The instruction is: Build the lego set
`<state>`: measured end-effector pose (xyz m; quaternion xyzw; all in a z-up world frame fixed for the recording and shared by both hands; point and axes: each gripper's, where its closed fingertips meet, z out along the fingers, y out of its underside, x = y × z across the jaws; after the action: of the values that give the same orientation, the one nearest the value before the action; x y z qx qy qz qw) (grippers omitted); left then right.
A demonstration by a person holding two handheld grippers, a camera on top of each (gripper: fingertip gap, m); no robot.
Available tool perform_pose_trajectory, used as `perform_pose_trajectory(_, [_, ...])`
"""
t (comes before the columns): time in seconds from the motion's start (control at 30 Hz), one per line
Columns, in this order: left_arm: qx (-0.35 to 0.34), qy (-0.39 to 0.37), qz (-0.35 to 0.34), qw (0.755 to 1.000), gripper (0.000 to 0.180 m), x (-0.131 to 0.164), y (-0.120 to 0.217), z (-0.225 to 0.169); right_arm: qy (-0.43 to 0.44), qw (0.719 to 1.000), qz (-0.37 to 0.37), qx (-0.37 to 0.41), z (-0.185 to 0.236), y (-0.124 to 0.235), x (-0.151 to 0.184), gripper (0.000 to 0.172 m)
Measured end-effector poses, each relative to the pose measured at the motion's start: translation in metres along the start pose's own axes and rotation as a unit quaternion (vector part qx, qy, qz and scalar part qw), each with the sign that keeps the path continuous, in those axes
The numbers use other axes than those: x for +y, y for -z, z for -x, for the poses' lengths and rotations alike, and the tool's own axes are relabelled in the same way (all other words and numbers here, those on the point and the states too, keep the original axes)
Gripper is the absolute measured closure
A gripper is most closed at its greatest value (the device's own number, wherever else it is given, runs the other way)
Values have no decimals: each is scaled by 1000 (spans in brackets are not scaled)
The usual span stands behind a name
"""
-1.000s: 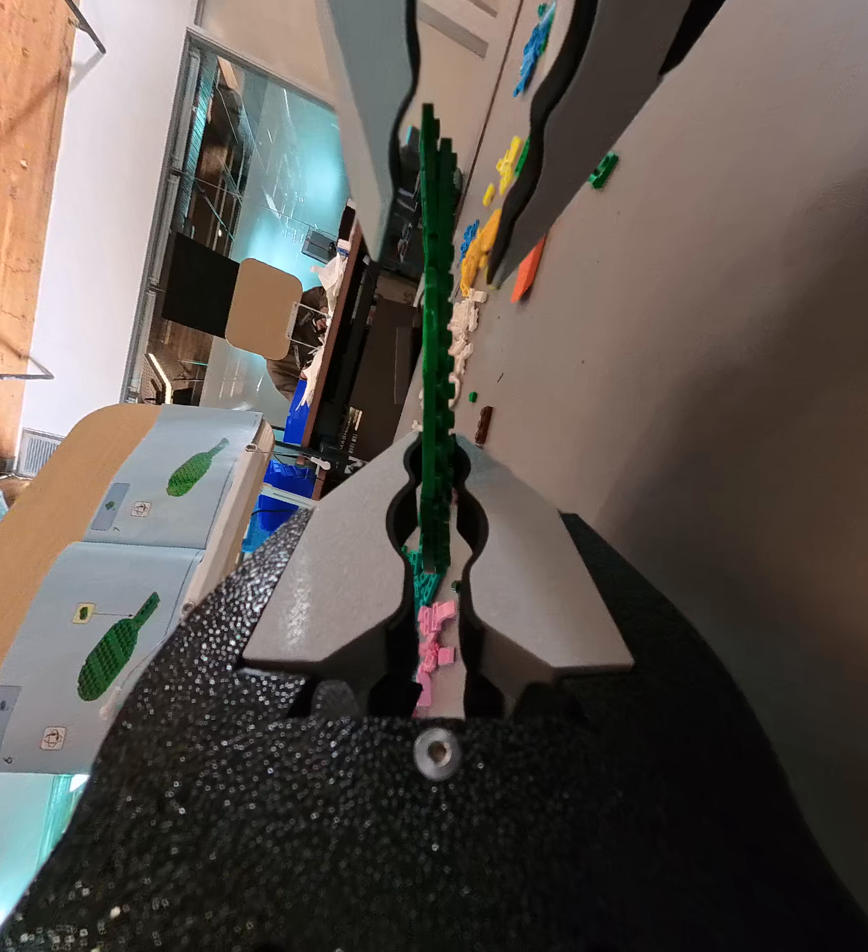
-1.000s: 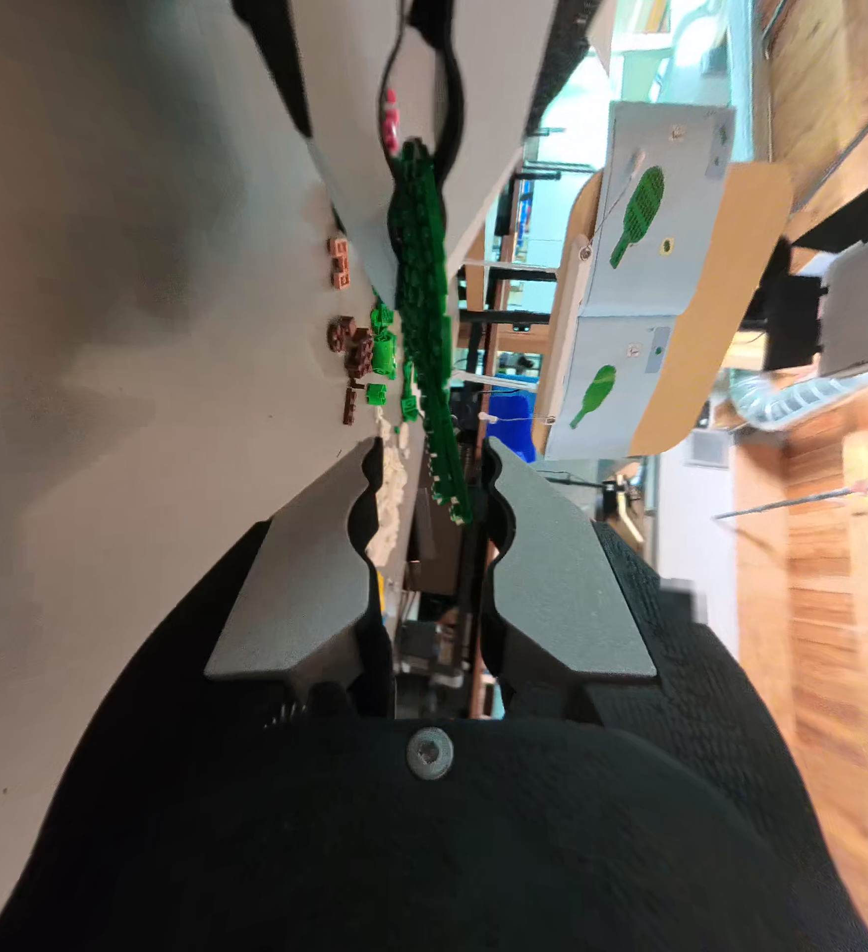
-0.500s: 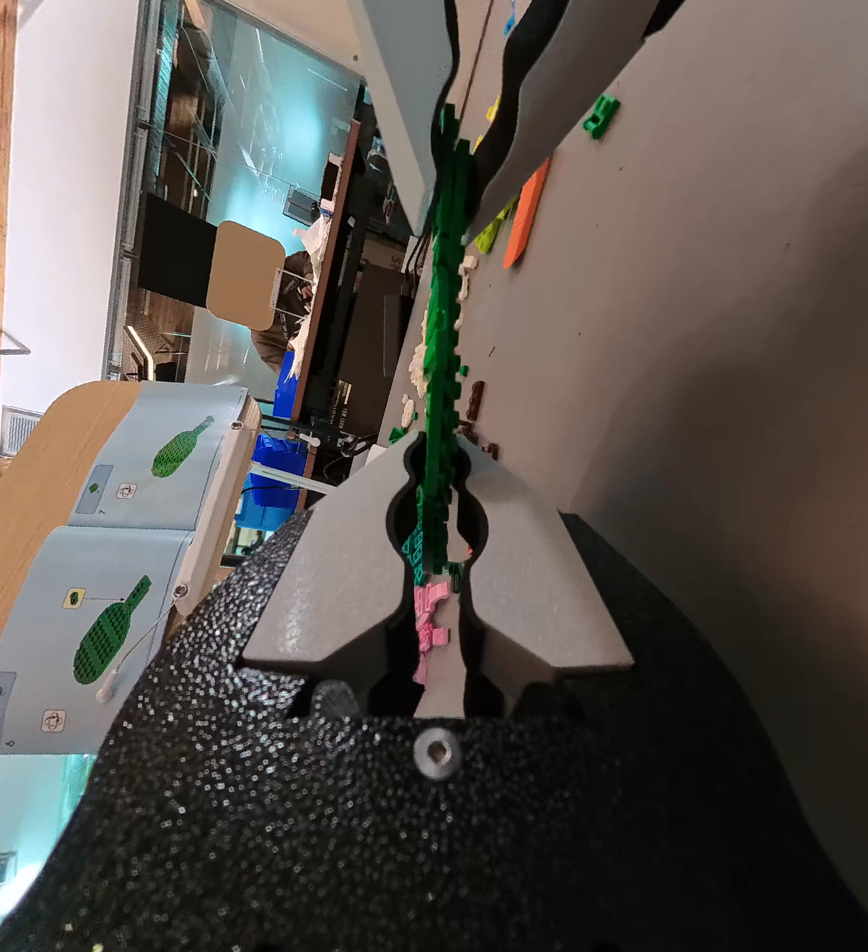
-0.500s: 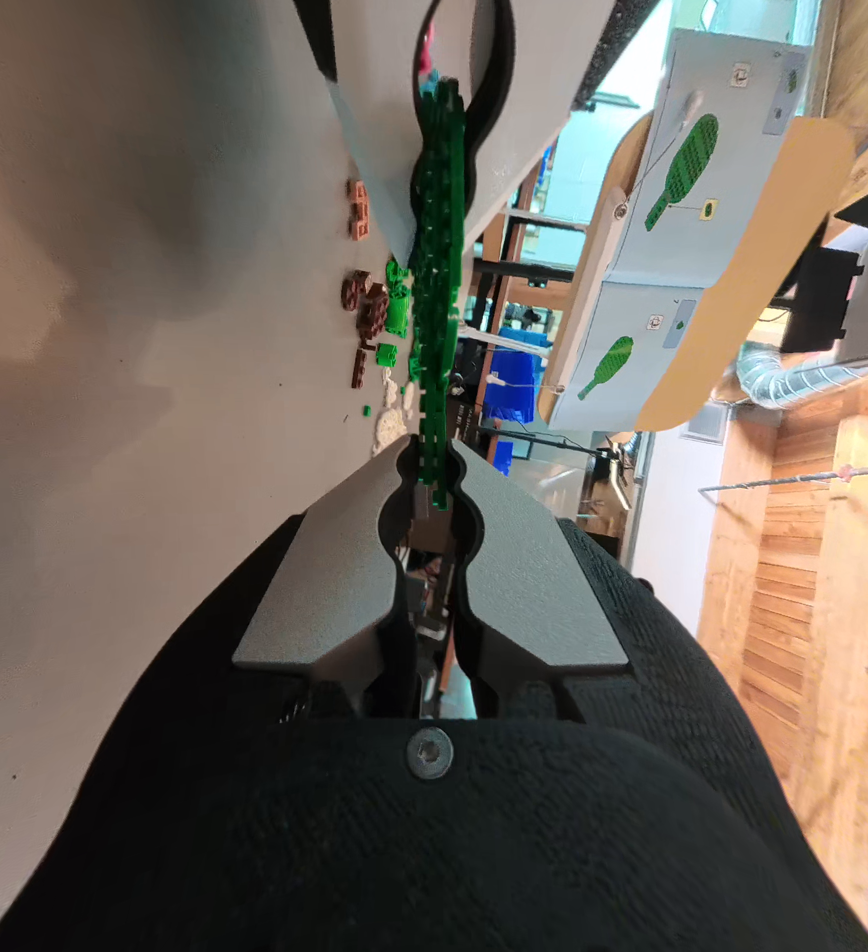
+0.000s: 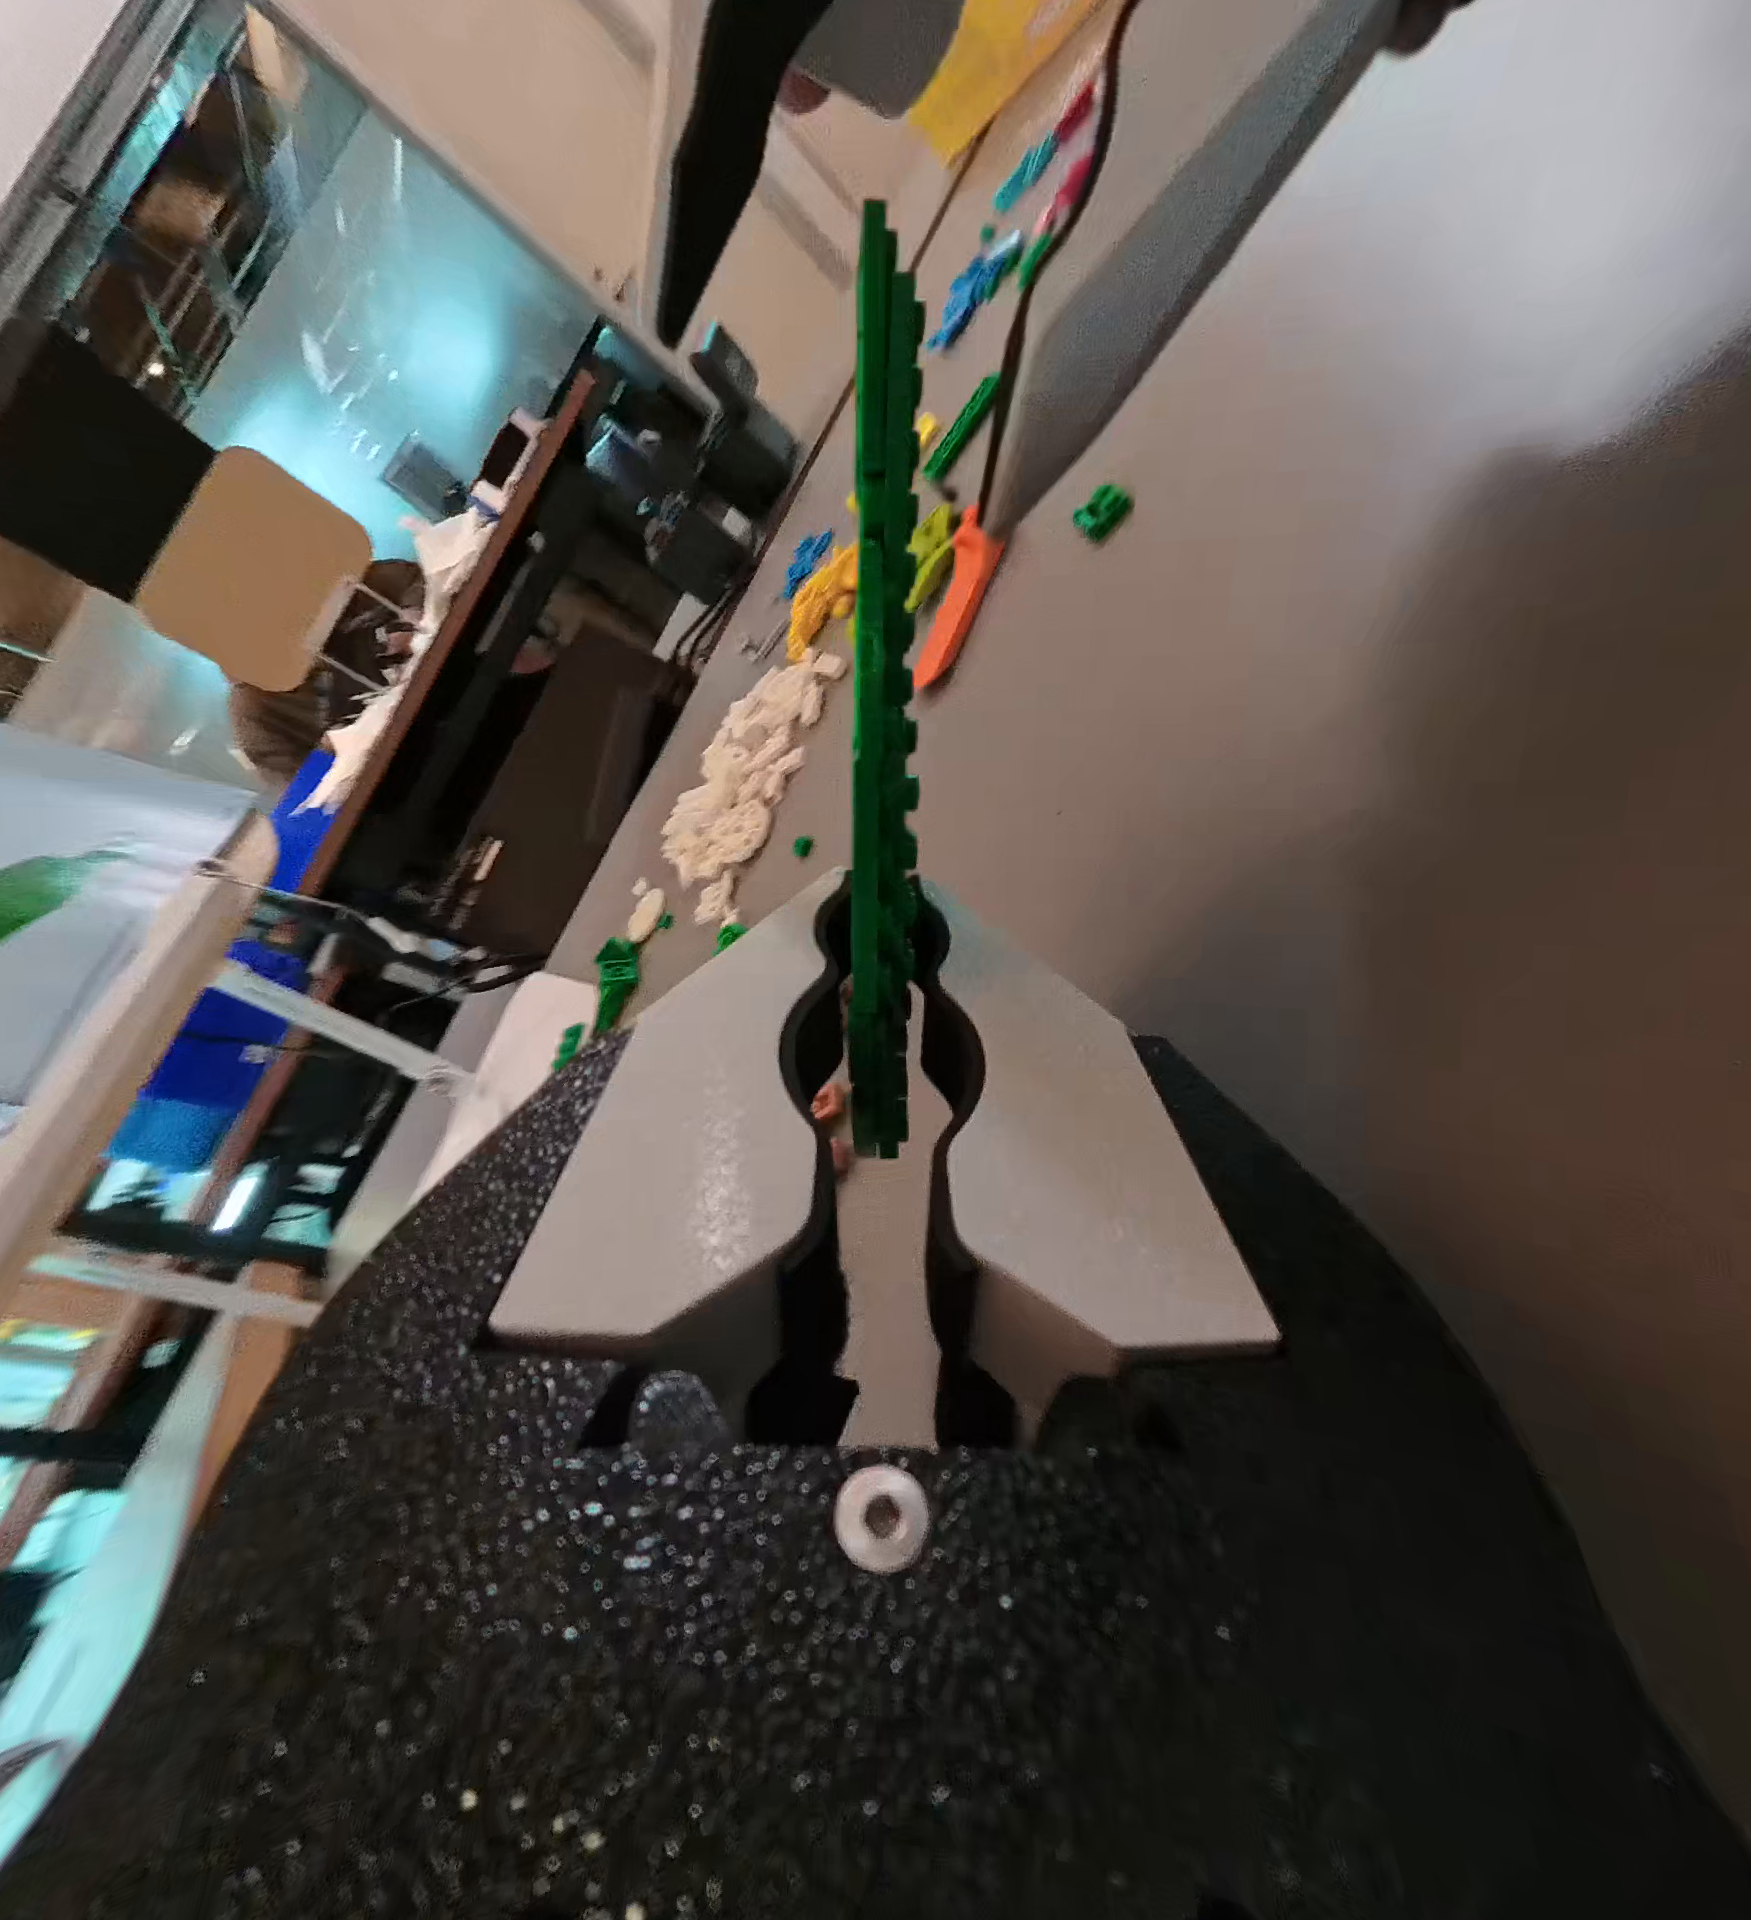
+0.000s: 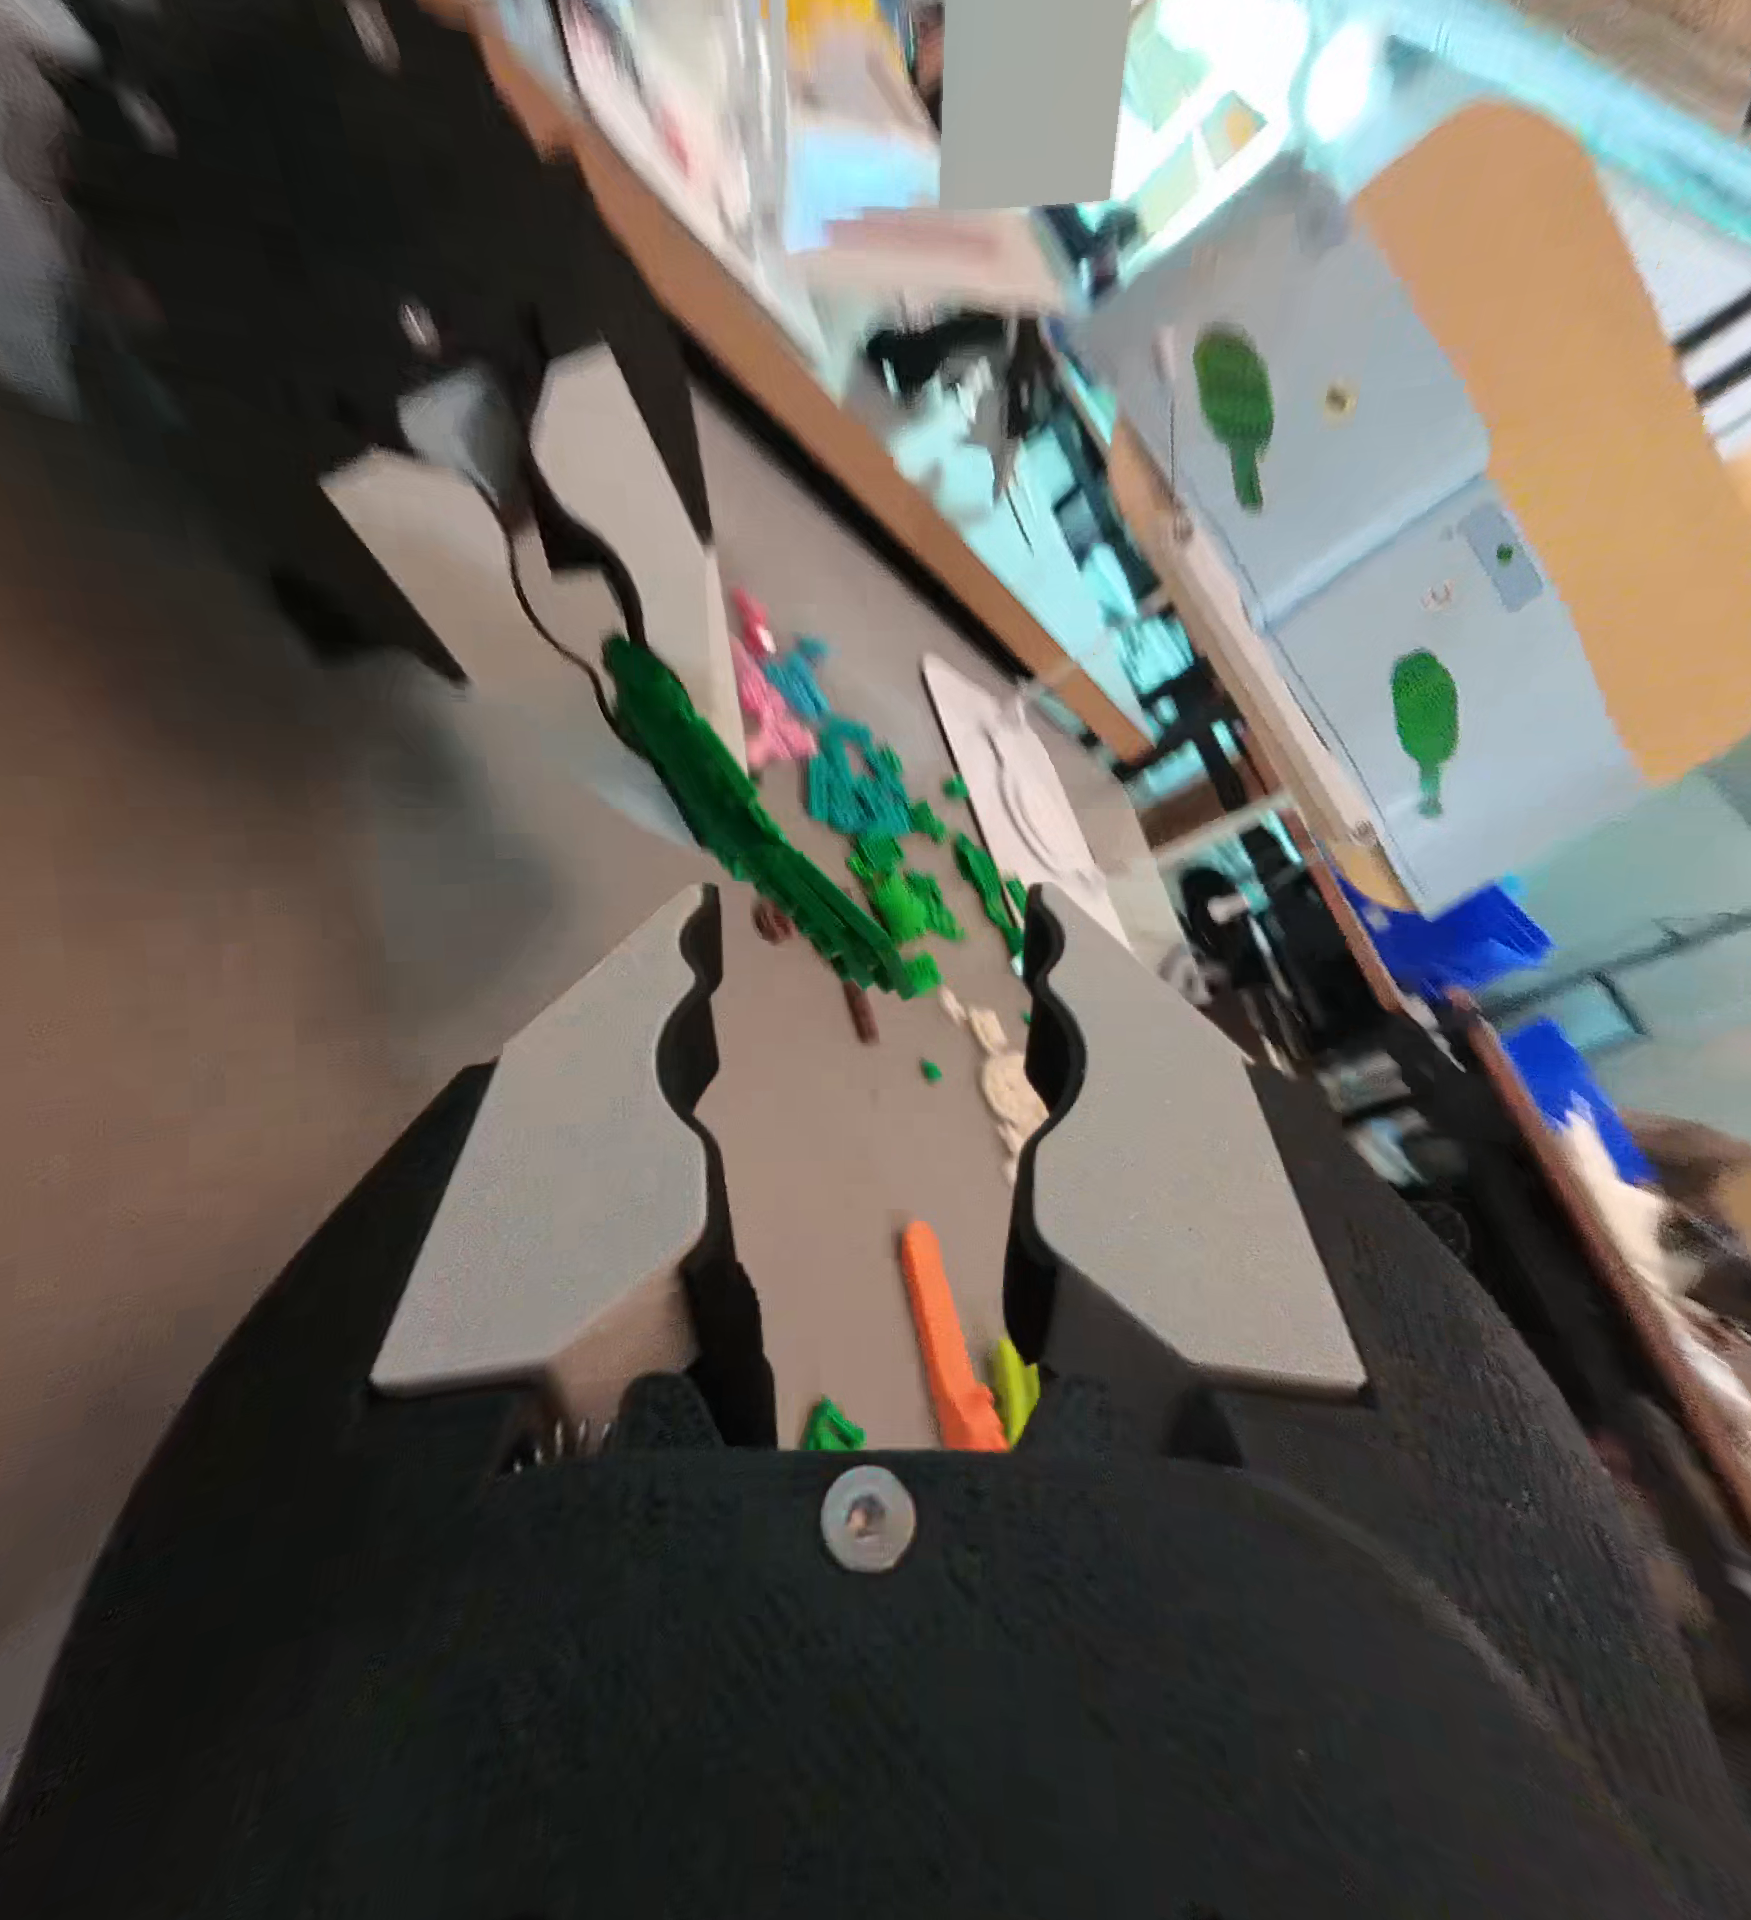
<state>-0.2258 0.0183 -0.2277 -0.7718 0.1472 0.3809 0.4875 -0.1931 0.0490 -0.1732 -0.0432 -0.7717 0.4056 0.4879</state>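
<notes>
Green plastic, studded: a long flat brick plate (image 5: pixel 883 665) built from small toy bricks is the piece both views centre on. We see it edge-on in the left wrist view, its long axis running straight out from the left gripper (image 5: pixel 881 935) along the line of the fingers. Its near end sits between the two grey fingers (image 5: pixel 705 1122), which are clamped on it from either face; both pads press against the plate. The plate is carried clear of the grey table (image 5: pixel 1370 727), with its far end free.

In the right wrist view we see the same plate (image 6: pixel 736 821) slanting from upper left toward the right gripper (image 6: pixel 871 935). Its free tip points at the gap between that gripper's fingers (image 6: pixel 580 1143) but stops just short of it. Those fingers stand wide apart with nothing between them but tabletop; nothing is gripped. So the left gripper has the plate, and the right one is the nearer free tool, just off the plate's loose end and roughly in line with its long axis.

Outward from the plate, loose bricks lie on the table: a white pile (image 5: pixel 746 769), yellow bricks (image 5: pixel 824 603), an orange piece (image 5: pixel 959 603), teal bricks (image 6: pixel 850 779), pink bricks (image 6: pixel 767 707), and small green bricks (image 6: pixel 902 904). An open booklet (image 6: pixel 1370 540) with green paddle-shaped pictures stands beyond the table edge. Both views are somewhat blurred.
</notes>
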Motion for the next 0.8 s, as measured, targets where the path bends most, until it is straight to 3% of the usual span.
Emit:
perform_pose_trajectory(0.07, [18,17,-13,1000,175,-2,1,-3,-19,999,-33,-23,1,9,-6,125])
perform_pose_trajectory(0.33, [76,36,-33,996,175,-6,2,-19,3,996,-29,-84,19,16,-1,156])
perform_pose_trajectory(0.8, [74,20,41,996,174,16,-5,-21,88,988,72,-107,37,5,18,165])
